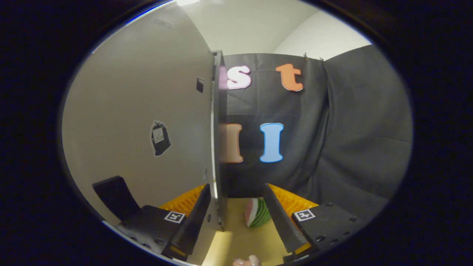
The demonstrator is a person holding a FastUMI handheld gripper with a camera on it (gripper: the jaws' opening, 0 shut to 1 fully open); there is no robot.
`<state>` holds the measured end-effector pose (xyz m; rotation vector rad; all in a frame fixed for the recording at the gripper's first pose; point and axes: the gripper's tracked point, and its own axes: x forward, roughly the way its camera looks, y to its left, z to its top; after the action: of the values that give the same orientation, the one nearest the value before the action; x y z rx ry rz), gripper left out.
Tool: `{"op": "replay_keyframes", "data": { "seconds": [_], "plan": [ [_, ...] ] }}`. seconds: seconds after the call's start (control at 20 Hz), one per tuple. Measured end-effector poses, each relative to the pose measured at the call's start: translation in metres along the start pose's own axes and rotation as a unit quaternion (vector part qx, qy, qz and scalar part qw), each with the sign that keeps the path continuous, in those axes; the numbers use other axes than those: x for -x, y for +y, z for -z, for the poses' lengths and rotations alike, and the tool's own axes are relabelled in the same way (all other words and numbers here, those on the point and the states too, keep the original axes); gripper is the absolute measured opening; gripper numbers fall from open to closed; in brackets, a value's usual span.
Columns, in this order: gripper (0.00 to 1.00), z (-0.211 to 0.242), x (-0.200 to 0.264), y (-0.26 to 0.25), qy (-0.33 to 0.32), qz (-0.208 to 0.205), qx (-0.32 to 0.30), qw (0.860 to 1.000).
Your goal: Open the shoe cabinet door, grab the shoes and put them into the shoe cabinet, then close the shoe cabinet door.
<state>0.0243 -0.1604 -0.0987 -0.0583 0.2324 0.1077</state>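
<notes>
The grey shoe cabinet door (147, 111) stands swung out, and I see it almost edge-on. Its dark front edge (218, 147) runs upright between my two fingers, close against the left finger (196, 216). The right finger (281, 218) stays well apart from the edge. My gripper (236, 187) is open, with only the left side near the door. A black handle-like piece (114, 195) sticks out low on the door's face, left of my left finger. A small black sticker (160, 138) sits on the door's middle.
A toy watermelon slice (258, 218) lies on the yellowish surface (240, 240) just ahead, between the fingers. Orange ribbed plastic (293, 201) lies behind it on both sides. A small pink thing (247, 261) shows near the finger bases. The black cloth wall (351, 147) closes the right.
</notes>
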Motion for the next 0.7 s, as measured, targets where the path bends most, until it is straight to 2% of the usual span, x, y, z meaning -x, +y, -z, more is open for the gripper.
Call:
{"op": "replay_keyframes", "data": {
  "seconds": [0.45,0.7],
  "plan": [
    [0.92,0.005,-0.02,0.144,-0.003,-0.039,-0.011,0.999],
    [0.92,0.008,-0.062,0.229,-0.005,-0.066,-0.008,0.998]
  ]
}}
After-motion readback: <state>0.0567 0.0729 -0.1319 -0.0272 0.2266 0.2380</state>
